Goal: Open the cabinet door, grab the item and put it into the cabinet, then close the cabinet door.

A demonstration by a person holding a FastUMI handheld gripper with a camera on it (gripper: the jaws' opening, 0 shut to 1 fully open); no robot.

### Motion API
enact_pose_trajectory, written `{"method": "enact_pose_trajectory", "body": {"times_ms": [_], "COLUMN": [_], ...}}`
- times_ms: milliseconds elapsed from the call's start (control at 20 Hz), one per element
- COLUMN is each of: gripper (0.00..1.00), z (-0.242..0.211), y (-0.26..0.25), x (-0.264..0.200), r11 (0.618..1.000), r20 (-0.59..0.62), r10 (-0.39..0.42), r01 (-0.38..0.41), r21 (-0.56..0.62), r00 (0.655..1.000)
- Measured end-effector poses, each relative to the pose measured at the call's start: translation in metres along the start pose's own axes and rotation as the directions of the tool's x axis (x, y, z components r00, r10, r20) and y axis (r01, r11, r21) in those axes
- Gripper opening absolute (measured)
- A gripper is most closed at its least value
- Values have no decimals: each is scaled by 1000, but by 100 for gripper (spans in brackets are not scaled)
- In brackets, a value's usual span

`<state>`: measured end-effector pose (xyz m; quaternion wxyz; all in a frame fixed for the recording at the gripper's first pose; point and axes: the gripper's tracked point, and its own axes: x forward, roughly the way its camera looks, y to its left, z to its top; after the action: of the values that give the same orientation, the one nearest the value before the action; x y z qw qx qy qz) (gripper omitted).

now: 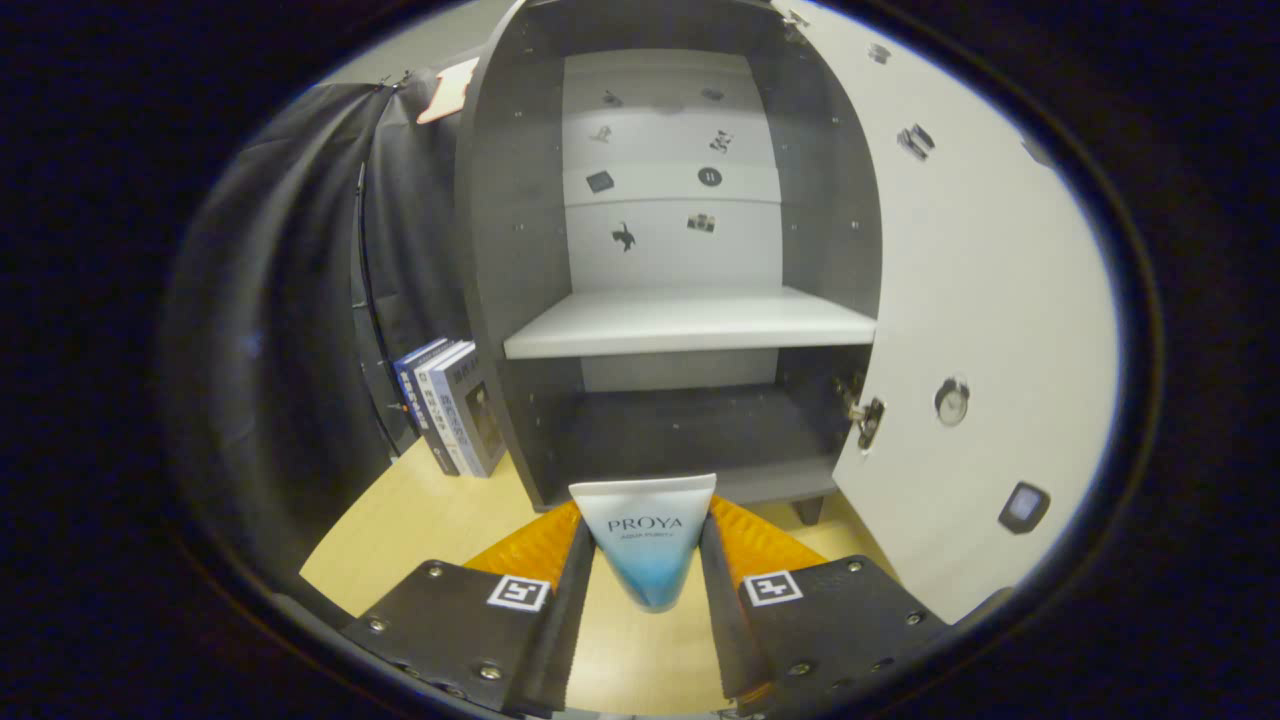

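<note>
A white and blue cosmetic tube (646, 540) stands upright between my fingers, and my gripper (645, 560) is shut on it, both orange-backed fingers pressing its sides. It is held above the wooden table (400, 520). Just beyond it stands the grey cabinet (520, 250), open. Its white door (985, 300) is swung out to the right. Inside, a white shelf (690, 322) divides the cabinet; the dark lower compartment (690, 430) lies directly ahead of the tube.
Several books (455, 405) stand upright against the cabinet's left side. A black curtain (300, 300) hangs behind them. The open door has a round knob fitting (951, 400) and a hinge (866, 415) at the lower compartment's right edge.
</note>
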<state>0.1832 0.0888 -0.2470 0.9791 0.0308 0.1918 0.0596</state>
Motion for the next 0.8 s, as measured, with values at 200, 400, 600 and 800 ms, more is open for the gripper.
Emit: {"method": "enact_pose_trajectory", "body": {"times_ms": [200, 400, 600, 800], "gripper": [56, 56, 56, 56], "z": [72, 139, 191, 213], "y": [3, 0, -5, -14], "x": [14, 43, 85, 130], "r11": [1000, 1000, 1000, 1000], "r20": [115, 234, 316, 334], "r10": [15, 14, 8, -12], "r01": [-14, -8, -9, 8], "r21": [-10, -28, 2, 14], "r00": [993, 972, 949, 943]}}
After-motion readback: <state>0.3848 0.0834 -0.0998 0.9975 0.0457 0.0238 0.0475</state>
